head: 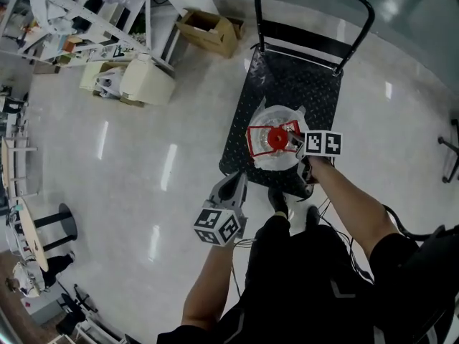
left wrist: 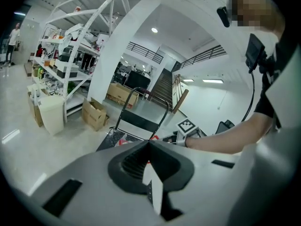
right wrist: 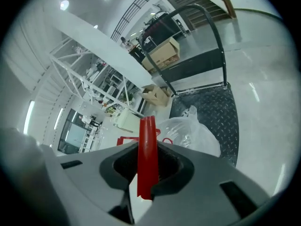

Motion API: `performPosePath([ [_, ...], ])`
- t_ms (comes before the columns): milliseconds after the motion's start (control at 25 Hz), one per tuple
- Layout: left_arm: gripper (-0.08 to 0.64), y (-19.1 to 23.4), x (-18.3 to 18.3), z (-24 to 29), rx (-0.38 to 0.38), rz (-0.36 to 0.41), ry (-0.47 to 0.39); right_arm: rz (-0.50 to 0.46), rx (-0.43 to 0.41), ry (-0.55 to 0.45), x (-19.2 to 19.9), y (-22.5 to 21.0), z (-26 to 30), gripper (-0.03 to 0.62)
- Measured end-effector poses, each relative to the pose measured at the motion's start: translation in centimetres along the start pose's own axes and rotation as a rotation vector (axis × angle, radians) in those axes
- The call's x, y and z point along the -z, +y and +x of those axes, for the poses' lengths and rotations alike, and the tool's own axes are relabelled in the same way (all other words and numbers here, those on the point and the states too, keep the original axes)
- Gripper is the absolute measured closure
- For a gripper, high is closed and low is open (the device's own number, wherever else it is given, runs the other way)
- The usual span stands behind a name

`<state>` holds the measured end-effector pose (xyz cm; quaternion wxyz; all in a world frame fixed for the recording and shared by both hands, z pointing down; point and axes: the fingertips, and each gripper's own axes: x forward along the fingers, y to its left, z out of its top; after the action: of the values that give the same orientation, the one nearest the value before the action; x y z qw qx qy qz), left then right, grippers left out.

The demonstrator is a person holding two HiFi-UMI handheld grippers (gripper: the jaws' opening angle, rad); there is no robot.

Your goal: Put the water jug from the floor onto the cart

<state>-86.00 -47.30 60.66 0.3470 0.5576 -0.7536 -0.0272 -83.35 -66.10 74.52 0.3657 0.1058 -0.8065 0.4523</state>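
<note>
Water jug point(head: 267, 158) rests at the cart's point(head: 305, 84) near edge; right gripper point(head: 295, 140), arm stretched down-forward, clamps its red handle point(right wrist: 146, 145). Left gripper point(head: 231, 188), jaws together, hangs off the near-left corner.

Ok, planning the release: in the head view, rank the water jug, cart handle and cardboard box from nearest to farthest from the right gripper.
1. water jug, over the near end of the cart, its red handle gripped by the right gripper.
2. cart handle, at the far end.
3. cardboard box, beyond it, up-left in the view.
</note>
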Motion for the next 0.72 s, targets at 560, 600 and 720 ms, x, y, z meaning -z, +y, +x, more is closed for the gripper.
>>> performPosePath([
  [560,0.569,-4.8,-1.2,-2.2,-0.003,0.081,-0.032,-0.076,0.049,-0.054,0.2,-4.7,-6.1,0.456],
  [600,0.569,-5.3,-1.5,-2.4,0.001,0.085,-0.042,-0.094,0.056,-0.074,-0.2,-4.6,-7.5,0.456],
  [720,0.569,-7.2,-2.6,-2.8,0.024,0.095,-0.073,-0.165,0.068,-0.140,-1.2,-3.7,-12.4,0.456],
])
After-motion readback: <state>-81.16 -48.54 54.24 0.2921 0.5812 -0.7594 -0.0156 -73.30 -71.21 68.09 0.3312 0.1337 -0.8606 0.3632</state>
